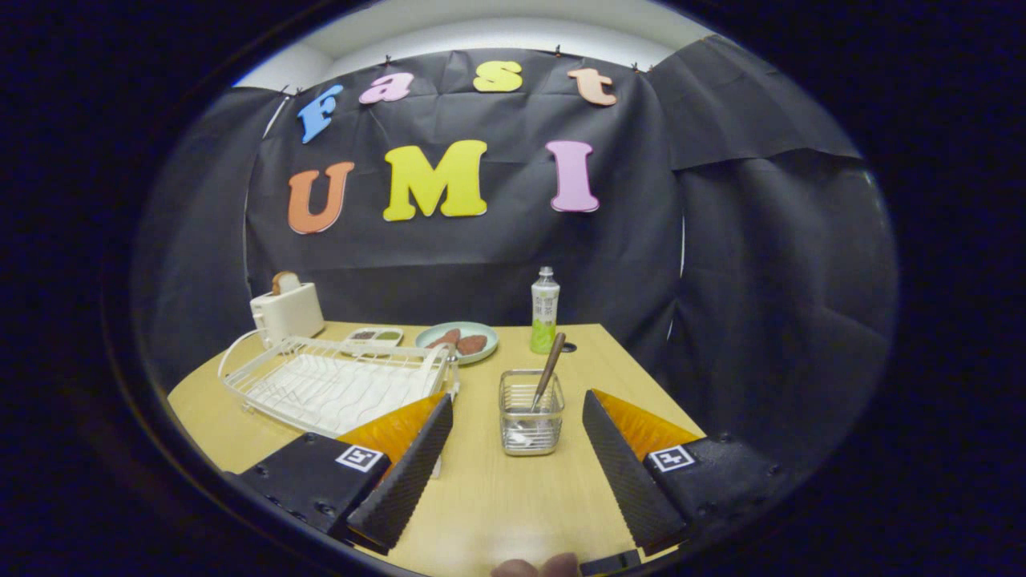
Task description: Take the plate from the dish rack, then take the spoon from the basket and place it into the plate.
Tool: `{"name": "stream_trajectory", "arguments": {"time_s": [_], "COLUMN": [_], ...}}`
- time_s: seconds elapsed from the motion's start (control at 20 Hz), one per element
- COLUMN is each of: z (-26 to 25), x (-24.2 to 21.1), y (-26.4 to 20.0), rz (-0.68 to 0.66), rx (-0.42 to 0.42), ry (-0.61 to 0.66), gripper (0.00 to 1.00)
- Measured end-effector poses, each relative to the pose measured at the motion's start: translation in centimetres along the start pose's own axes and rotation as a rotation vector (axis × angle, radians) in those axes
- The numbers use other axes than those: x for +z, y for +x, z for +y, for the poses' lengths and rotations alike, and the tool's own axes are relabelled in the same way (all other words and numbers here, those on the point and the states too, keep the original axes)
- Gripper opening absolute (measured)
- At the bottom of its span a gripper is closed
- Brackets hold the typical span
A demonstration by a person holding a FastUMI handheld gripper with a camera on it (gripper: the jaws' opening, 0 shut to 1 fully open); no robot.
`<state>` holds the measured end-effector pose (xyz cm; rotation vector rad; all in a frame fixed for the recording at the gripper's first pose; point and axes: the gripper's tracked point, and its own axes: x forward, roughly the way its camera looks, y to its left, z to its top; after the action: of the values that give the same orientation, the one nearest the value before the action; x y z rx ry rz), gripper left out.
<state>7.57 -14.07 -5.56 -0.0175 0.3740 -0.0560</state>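
A mock kitchen booth: black cloth wall (481,264), toaster (287,314), dish rack (337,385) on table (497,497).

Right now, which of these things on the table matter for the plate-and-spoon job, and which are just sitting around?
For the job:
dish rack
plate with food on it
basket
spoon standing in the basket
gripper, fingers open, basket just ahead between them

Just lying about:
toaster
bottle
small divided tray

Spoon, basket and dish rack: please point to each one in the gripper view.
spoon (551,361), gripper view, on its handle leaning out of the basket.
basket (531,433), gripper view, on its front wall, between the open fingers.
dish rack (337,389), gripper view, on its ribbed tray.
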Motion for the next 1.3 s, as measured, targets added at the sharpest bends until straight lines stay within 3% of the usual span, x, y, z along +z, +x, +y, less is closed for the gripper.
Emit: {"name": "stream_trajectory", "arguments": {"time_s": [0.5, 1.05, 1.3], "z": [-2.4, -3.8, -3.0], "x": [3.0, 0.8, -0.1], "y": [11.4, 20.8, 22.2], "rz": [0.027, 0.167, 0.199], "rx": [0.019, -0.011, -0.002], "ry": [0.021, 0.098, 0.133], "gripper": [1.0, 1.0, 0.79]}}
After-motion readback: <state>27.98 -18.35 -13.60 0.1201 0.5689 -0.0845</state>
